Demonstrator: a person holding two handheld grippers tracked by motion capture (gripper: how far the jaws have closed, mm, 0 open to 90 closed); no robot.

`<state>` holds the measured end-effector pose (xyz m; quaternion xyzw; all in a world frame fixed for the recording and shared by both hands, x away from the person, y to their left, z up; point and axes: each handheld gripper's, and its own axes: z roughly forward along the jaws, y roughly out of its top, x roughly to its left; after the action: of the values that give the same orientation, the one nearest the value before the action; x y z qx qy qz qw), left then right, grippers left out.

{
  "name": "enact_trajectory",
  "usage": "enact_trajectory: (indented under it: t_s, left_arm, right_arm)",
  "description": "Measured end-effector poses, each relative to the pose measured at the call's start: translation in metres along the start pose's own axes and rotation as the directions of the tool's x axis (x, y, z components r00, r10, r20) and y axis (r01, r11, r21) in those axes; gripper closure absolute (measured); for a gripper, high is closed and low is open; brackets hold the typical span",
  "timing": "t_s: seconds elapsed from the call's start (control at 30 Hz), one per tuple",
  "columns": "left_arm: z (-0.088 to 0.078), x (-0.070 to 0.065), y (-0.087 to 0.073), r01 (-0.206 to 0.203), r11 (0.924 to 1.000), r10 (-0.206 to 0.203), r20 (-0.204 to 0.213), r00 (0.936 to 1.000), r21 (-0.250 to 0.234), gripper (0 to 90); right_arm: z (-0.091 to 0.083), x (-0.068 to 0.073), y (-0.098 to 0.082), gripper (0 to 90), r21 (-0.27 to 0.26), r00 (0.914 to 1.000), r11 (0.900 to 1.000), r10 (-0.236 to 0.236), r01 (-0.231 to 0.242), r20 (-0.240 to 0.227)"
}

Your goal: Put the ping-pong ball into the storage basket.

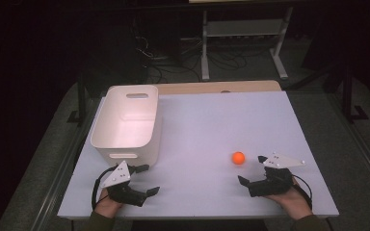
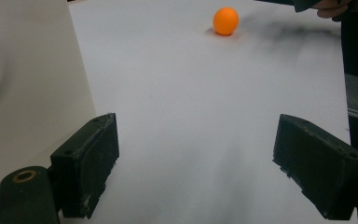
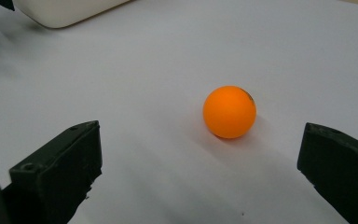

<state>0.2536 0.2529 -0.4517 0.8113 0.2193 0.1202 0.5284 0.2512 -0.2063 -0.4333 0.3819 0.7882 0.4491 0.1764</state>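
Observation:
A small orange ball [image 1: 238, 158] [image 2: 226, 21] [image 3: 229, 112] rests on the white table [image 1: 207, 125], right of centre. My right gripper [image 1: 251, 169] [image 3: 200, 163] is open just in front of the ball, which lies a little beyond the gap between its jaws, untouched. A white plastic bin [image 1: 127, 122] with a handle slot stands at the left, and its inside looks bare. Near the front left edge my left gripper [image 1: 148, 179] [image 2: 196, 163] is open with nothing between its jaws; the bin wall [image 2: 28, 93] is close at its left.
Past the far table edge a strip of bare wood [image 1: 217, 87] shows. Beyond it, in the dark, stand a metal rack [image 1: 243, 33] and tangled cables [image 1: 164, 53] on the floor. Bare white surface lies between the bin and the ball.

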Motion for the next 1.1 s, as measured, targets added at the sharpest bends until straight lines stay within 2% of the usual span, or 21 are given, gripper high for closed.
enact_trajectory:
  t_s: [1.1]
  left_arm:
    - [0.0004,0.0012,0.0003,0.009,0.9999,-0.009,0.009,0.9999,0.006,14.1]
  right_arm:
    - [-0.0009,-0.0018,0.0003,0.0,0.0,0.9998,1.0,0.014,-0.014,0.014]
